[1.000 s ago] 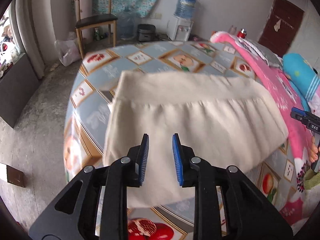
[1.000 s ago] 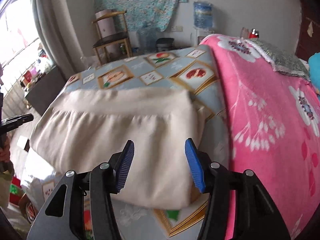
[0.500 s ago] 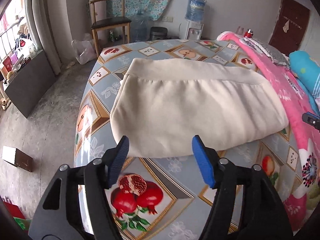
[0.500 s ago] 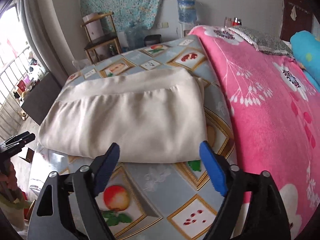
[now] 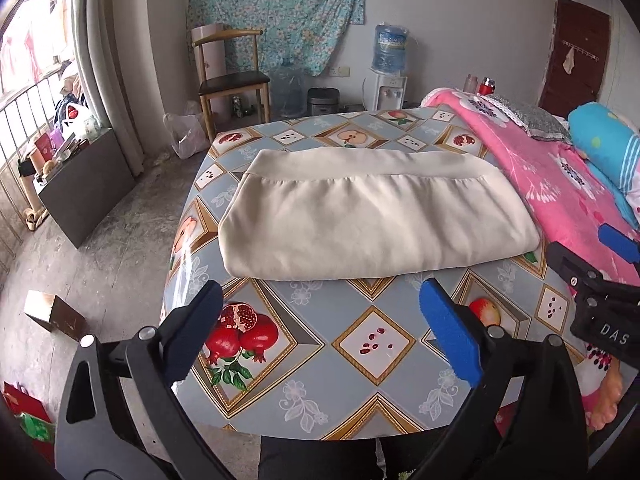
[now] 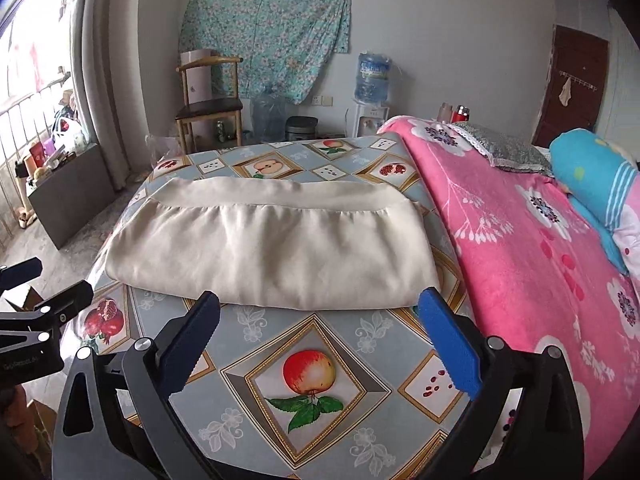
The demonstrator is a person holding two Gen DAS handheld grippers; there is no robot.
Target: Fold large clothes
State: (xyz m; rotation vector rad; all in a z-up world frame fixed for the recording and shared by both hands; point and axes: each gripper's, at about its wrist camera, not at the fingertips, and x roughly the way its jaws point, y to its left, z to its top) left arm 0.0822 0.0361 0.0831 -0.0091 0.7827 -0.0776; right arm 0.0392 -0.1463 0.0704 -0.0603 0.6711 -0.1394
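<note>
A cream garment (image 5: 360,220) lies folded into a wide flat bundle on the fruit-patterned tablecloth (image 5: 360,344), its banded edge at the far side. My left gripper (image 5: 320,300) hangs above the table's near edge, short of the bundle's near-left part. Its jaws are opening wide with nothing between them. My right gripper (image 6: 320,304) hovers just short of the garment (image 6: 272,248) near its right end, jaws also opening, nothing in them. Each gripper shows at the edge of the other's view: the right gripper (image 5: 616,240), the left gripper (image 6: 24,276).
A pink flowered blanket (image 6: 520,240) covers the bed right of the tablecloth (image 6: 256,412), with a blue pillow (image 6: 592,176) on it. A wooden chair (image 5: 232,80), a water dispenser (image 5: 388,64) and jugs stand by the far wall. A small box (image 5: 56,314) lies on the floor at left.
Both grippers let go of the garment's near edge, opened wide and drew back and up. The bundle now lies flat on the table.
</note>
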